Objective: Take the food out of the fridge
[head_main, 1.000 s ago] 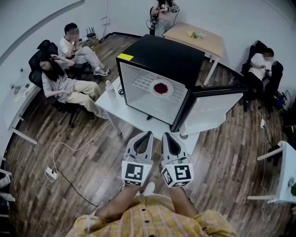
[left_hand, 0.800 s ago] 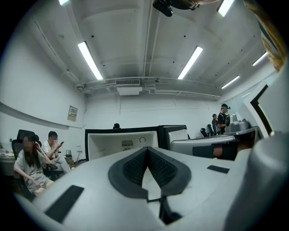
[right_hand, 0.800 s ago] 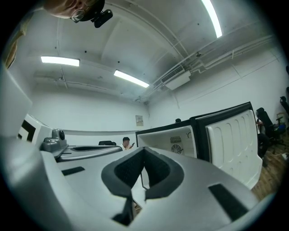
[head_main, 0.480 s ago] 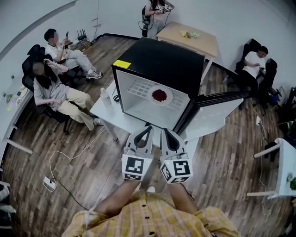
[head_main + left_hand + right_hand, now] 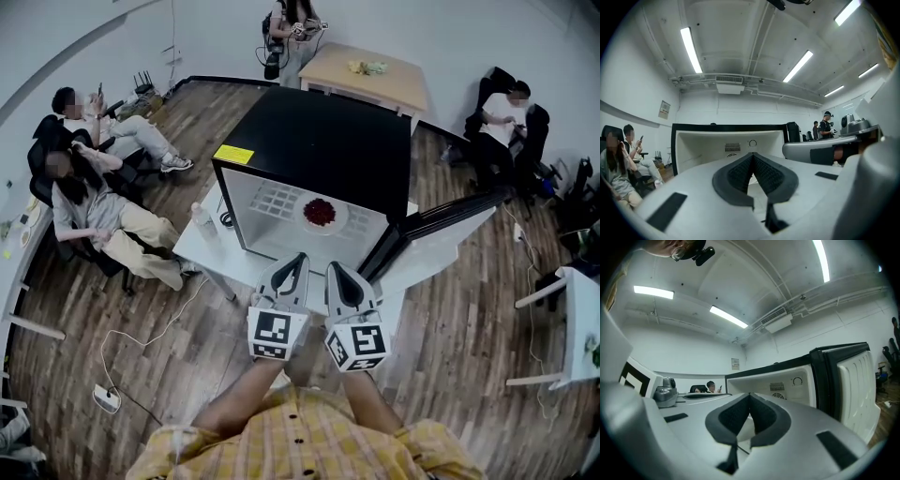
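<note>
Mini fridge (image 5: pixel 309 141), door (image 5: pixel 441 220) open. Plate of red food (image 5: pixel 320 212) on wire shelf (image 5: pixel 277 199), seen in head view only. Left gripper (image 5: pixel 297 261) and right gripper (image 5: pixel 336 270) side by side before fridge. Gripper views show jaws together, empty, and rear vent (image 5: pixel 732 147); no plate.

The red food (image 5: pixel 320 210) (on a plate (image 5: pixel 342 221)) is too small to identify.

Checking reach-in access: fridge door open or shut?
Open. The fridge door stands swung wide, baring the plate of food on the shelf.
</note>
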